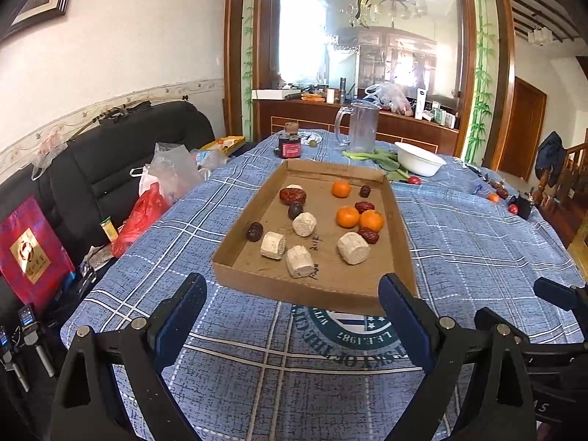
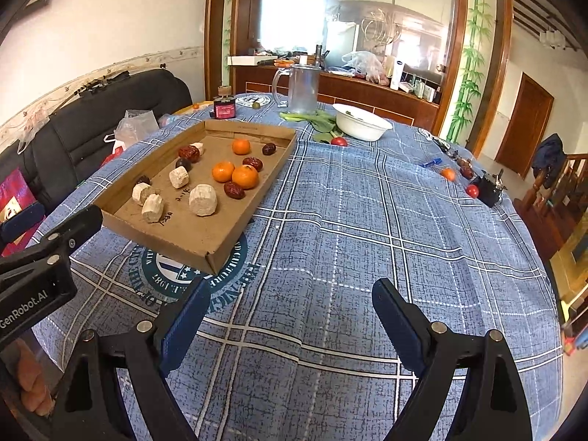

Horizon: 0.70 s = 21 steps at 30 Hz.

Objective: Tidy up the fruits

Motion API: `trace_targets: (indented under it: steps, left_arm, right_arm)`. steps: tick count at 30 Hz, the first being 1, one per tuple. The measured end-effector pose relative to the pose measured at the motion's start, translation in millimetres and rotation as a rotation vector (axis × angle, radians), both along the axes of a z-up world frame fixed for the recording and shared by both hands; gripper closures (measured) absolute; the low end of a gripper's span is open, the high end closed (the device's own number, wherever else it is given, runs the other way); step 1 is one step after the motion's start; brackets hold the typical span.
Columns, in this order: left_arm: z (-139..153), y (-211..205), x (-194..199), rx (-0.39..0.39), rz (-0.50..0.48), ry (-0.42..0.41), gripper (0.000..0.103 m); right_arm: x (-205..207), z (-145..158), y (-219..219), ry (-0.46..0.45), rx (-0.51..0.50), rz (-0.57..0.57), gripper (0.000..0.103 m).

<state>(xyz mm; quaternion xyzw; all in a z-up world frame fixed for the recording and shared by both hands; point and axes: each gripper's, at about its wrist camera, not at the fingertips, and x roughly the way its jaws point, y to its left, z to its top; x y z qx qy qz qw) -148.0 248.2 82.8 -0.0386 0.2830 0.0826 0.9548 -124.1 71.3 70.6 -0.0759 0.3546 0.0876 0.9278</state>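
A shallow cardboard tray [image 1: 323,284] [image 2: 191,244] lies on the blue plaid tablecloth. It holds three tangerines [image 1: 347,217] [image 2: 245,176], several dark red dates [image 1: 293,195] [image 2: 189,153] and several pale cylindrical chunks [image 1: 352,248] [image 2: 202,199]. My left gripper [image 1: 294,286] is open and empty, just short of the tray's near wall. My right gripper [image 2: 292,292] is open and empty over bare cloth, right of the tray's near corner. Loose fruit lies at the table's right edge: a tangerine [image 2: 448,174], a date [image 2: 466,172] and a red fruit [image 2: 472,190].
A white bowl [image 2: 362,122], green leaves [image 2: 312,117], a red fruit [image 2: 339,142], a clear jug [image 2: 303,88] and a dark jar [image 2: 224,107] stand at the far side. A black sofa with bags [image 1: 110,169] is to the left. A small black object [image 2: 488,187] sits at the right edge.
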Motion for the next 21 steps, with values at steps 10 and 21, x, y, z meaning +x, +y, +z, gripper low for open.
trace_targets:
  steps: [10,21]
  left_arm:
    - [1.6,2.3,-3.9,-0.052,0.0,0.002,0.006]
    - [3.9,-1.7,-8.8,-0.047,-0.011,-0.011,0.005]
  right_arm:
    - [-6.0,3.5,-3.1,-0.009,-0.015,-0.004,0.011]
    - [-7.7,4.6,-3.8,-0.003,-0.016,-0.01,0.011]
